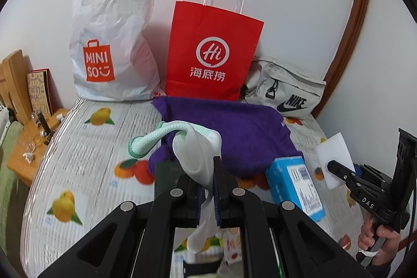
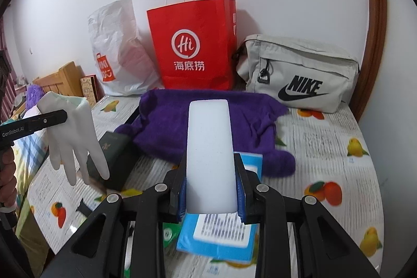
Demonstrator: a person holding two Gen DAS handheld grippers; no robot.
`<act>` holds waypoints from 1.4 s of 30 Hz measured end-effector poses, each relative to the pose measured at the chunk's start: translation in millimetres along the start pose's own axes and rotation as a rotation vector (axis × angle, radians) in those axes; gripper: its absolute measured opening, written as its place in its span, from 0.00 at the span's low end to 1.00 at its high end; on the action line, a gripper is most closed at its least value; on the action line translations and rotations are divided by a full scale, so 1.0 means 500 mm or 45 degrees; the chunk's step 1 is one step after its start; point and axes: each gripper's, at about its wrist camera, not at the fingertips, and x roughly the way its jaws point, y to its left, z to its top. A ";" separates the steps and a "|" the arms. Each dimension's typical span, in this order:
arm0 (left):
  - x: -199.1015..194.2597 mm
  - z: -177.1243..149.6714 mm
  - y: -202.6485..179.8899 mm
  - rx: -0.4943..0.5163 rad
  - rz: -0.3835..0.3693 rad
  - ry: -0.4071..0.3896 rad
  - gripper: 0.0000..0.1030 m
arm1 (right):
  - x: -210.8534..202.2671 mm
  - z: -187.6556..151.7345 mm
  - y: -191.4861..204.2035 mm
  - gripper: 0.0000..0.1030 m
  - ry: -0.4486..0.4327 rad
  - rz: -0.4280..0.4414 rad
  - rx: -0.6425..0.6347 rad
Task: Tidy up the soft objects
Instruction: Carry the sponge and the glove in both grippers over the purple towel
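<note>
Glove (image 1: 198,147) dangles, pinched in the left tongs (image 1: 208,189). Right tongs (image 2: 211,189) clamp a white sponge (image 2: 209,147) above the purple towel (image 2: 166,127).

Showing bright, even indoor light; bending and vignetting black toward every rim; blurring slightly at 6 o'clock; casting soft shadows.
</note>
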 end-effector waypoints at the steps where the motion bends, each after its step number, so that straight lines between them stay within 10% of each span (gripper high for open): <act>1: 0.008 0.011 0.000 0.000 -0.002 -0.002 0.08 | 0.007 0.009 -0.003 0.29 0.000 0.000 0.001; 21: 0.239 0.161 -0.009 0.027 0.025 0.059 0.08 | 0.211 0.101 -0.086 0.29 0.100 -0.007 0.021; 42: 0.443 0.141 0.017 0.020 0.034 0.285 0.08 | 0.385 0.100 -0.130 0.29 0.372 0.012 0.058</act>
